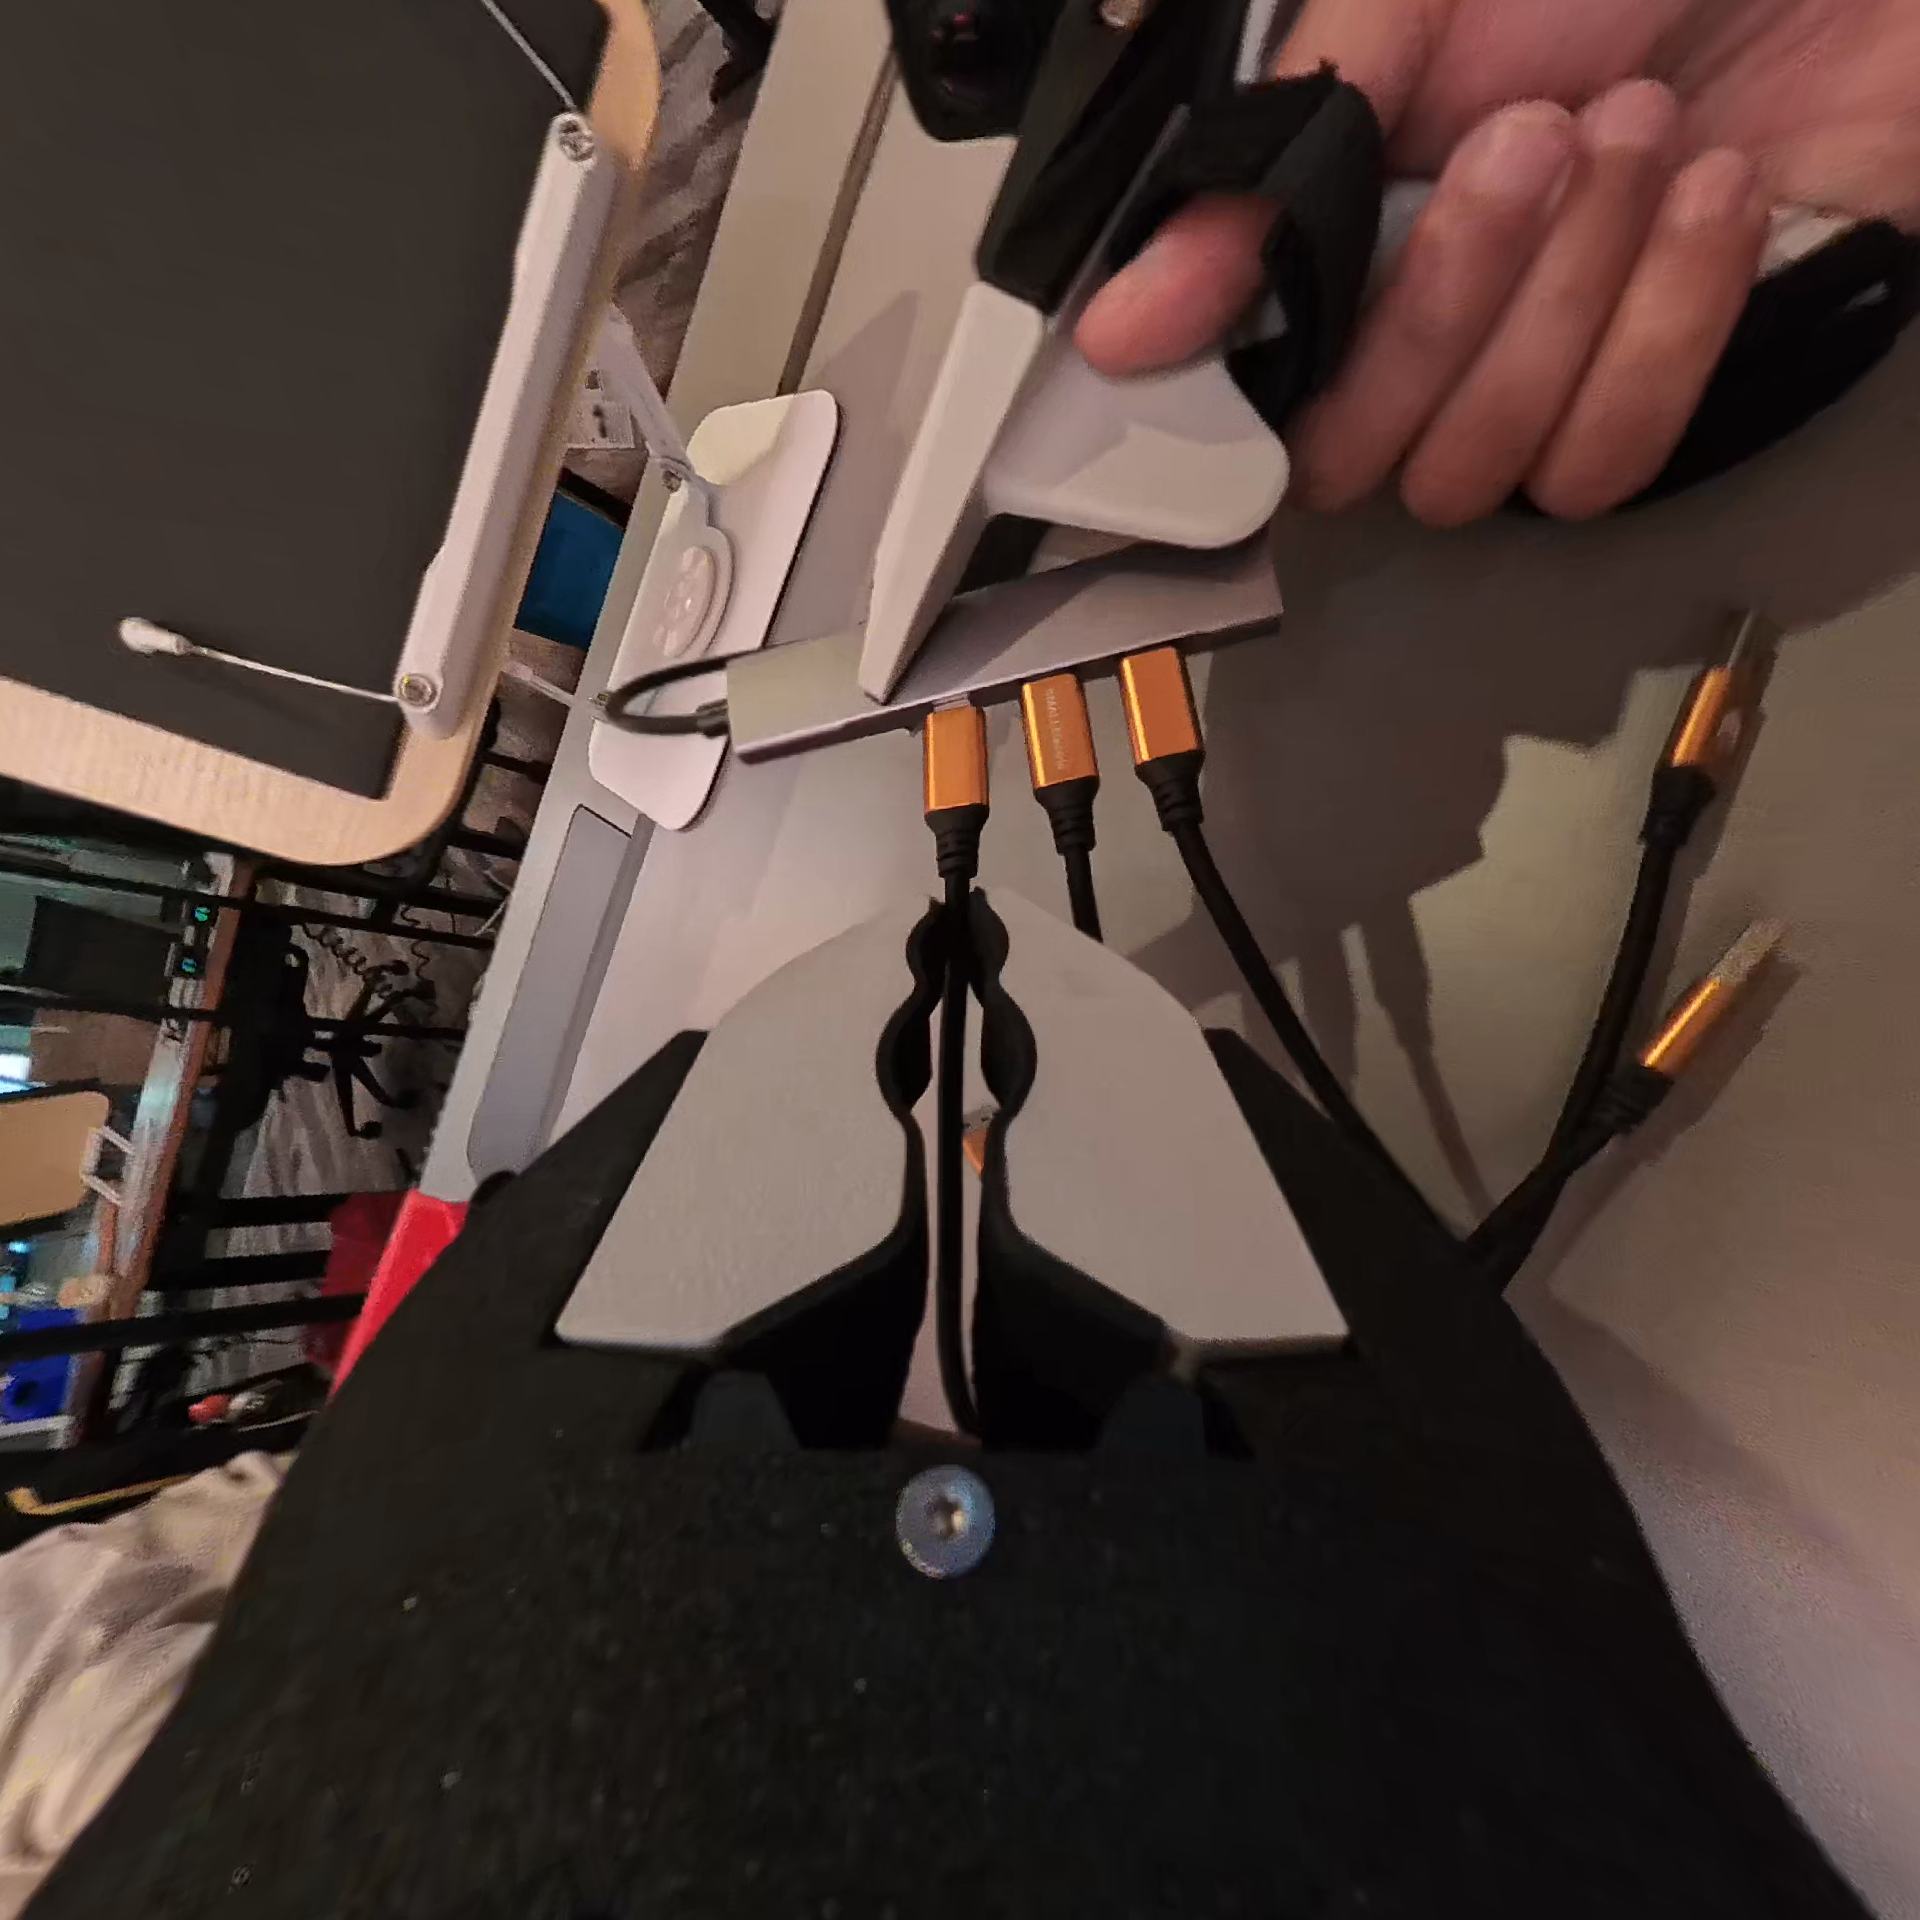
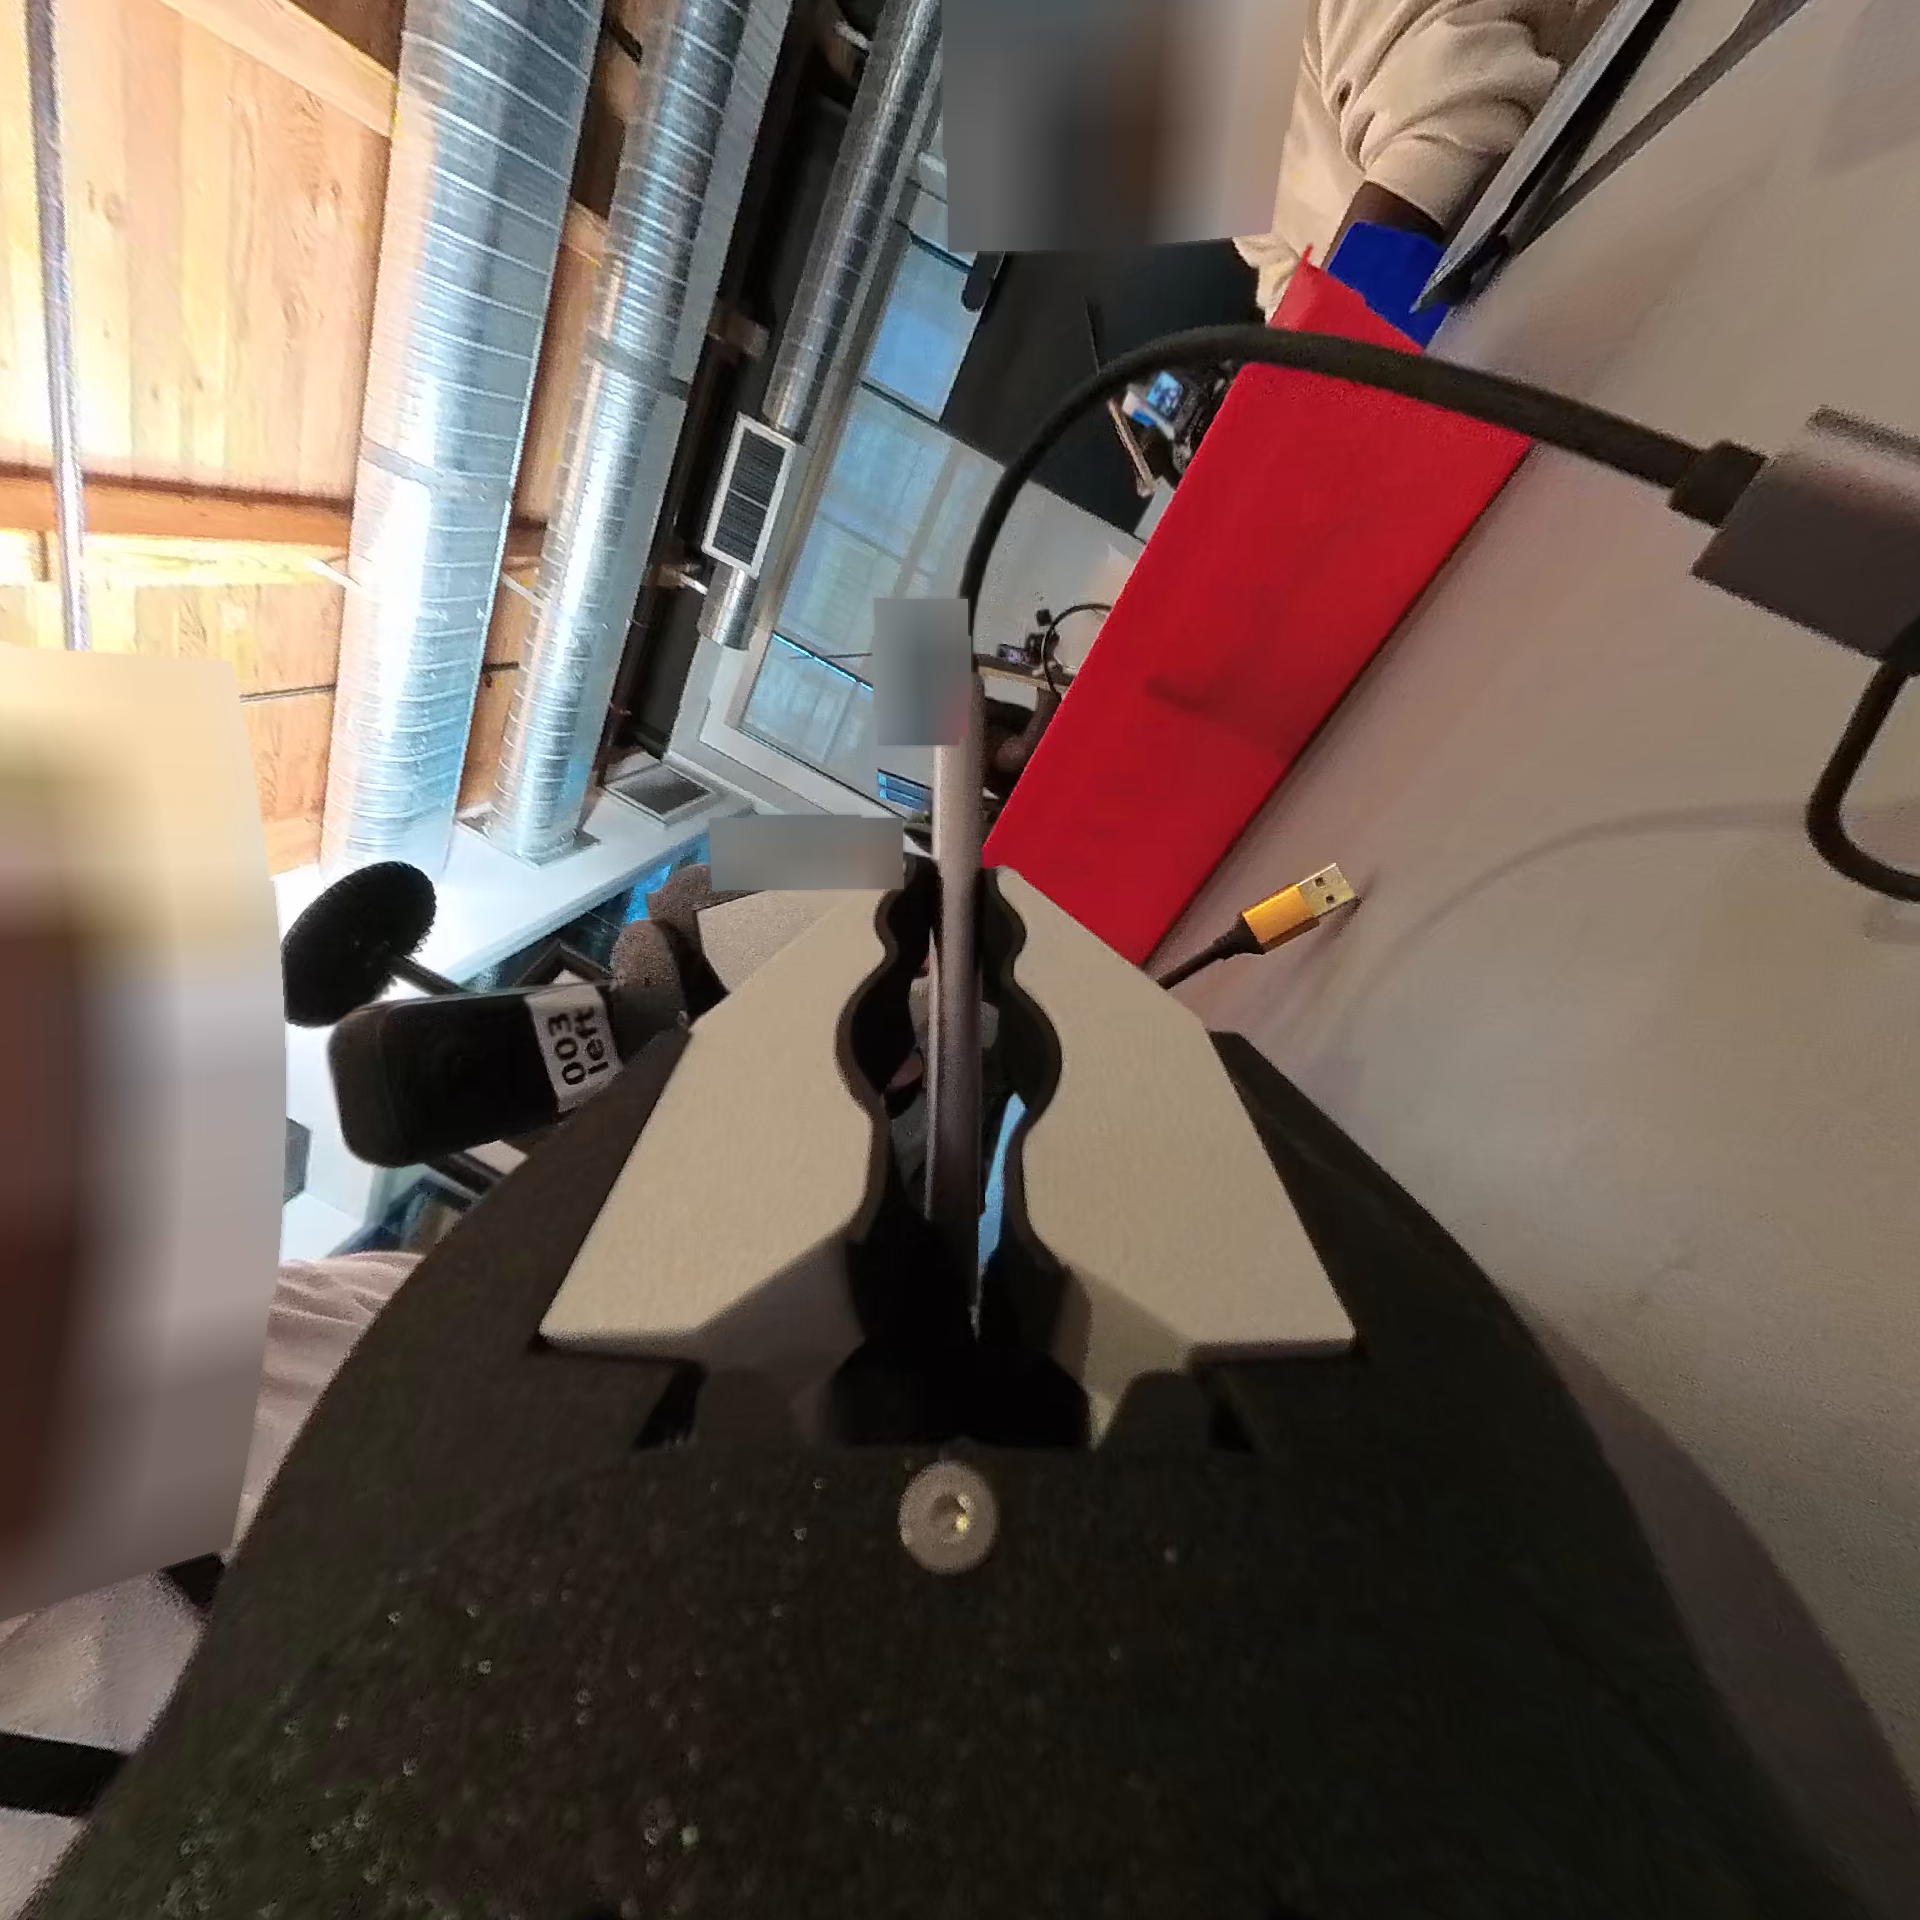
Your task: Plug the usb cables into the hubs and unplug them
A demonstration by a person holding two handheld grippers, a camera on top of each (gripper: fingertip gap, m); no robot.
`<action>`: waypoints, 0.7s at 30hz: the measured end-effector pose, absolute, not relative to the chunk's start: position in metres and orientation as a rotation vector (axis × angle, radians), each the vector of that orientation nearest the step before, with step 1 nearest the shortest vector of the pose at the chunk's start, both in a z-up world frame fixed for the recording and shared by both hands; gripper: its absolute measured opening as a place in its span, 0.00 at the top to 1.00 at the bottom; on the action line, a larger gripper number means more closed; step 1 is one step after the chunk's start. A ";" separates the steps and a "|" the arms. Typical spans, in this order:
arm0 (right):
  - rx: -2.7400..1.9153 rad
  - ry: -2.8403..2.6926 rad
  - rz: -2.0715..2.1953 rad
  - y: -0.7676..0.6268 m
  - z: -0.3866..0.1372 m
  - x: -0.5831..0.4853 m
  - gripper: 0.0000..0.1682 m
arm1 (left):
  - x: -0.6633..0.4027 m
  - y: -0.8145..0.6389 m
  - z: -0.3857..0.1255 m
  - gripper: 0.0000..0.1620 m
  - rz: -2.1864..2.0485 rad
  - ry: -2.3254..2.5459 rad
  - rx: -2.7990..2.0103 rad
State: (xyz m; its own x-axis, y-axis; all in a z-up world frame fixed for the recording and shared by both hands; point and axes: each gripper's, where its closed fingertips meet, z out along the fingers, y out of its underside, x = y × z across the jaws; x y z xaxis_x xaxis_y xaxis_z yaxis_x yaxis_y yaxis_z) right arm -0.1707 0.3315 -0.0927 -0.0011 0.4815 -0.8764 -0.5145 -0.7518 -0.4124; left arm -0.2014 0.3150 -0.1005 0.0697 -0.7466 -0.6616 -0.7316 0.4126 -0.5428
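Observation:
In the left wrist view my left gripper (image 1: pixel 961 920) is shut on a thin black cable (image 1: pixel 951 1091) just behind its orange plug (image 1: pixel 954 756). That plug sits in the edge of a flat grey hub (image 1: pixel 1039 649), with a bit of its metal tip showing. Two more orange plugs (image 1: pixel 1058 732) sit in the hub beside it. My right gripper (image 1: pixel 1039 582), held by a hand (image 1: pixel 1558 312), is shut on the hub from above. In the right wrist view the right gripper (image 2: pixel 956 894) clamps the hub (image 2: pixel 956 831), seen edge-on.
Two loose orange USB plugs (image 1: pixel 1709 717) lie on the grey table (image 1: pixel 1662 1455) to the right; one shows in the right wrist view (image 2: pixel 1299 909). The hub's own black cable (image 2: pixel 1455 384) ends in a grey plug (image 2: pixel 1818 540). A red box (image 2: pixel 1247 644) and a black board (image 1: pixel 208 364) stand nearby. About 4 cm separates my left fingertips from my right.

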 end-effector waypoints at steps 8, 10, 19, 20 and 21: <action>-1.697 -0.171 1.787 0.317 -0.099 -0.186 0.86 | -0.206 0.328 -0.115 0.98 -0.019 1.646 -1.302; -1.730 -0.250 1.731 0.314 -0.101 -0.187 0.85 | -0.208 0.329 -0.116 0.98 -0.018 1.659 -1.286; -1.785 -0.394 1.669 0.306 -0.107 -0.184 0.94 | -0.215 0.324 -0.111 0.98 -0.052 1.717 -1.209; -1.784 -0.408 1.659 0.305 -0.107 -0.185 0.95 | -0.214 0.323 -0.111 0.98 -0.041 1.724 -1.202; -1.782 -0.407 1.647 0.305 -0.107 -0.184 0.95 | -0.214 0.322 -0.111 0.98 -0.039 1.727 -1.203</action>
State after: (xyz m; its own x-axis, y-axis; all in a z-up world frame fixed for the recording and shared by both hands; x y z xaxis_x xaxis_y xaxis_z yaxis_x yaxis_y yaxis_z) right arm -0.1845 0.3048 -0.1069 0.1552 0.6346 -0.7571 -0.2085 -0.7281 -0.6530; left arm -0.2139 0.3223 -0.1114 -0.0161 -0.7232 -0.6904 -0.6916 0.5067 -0.5147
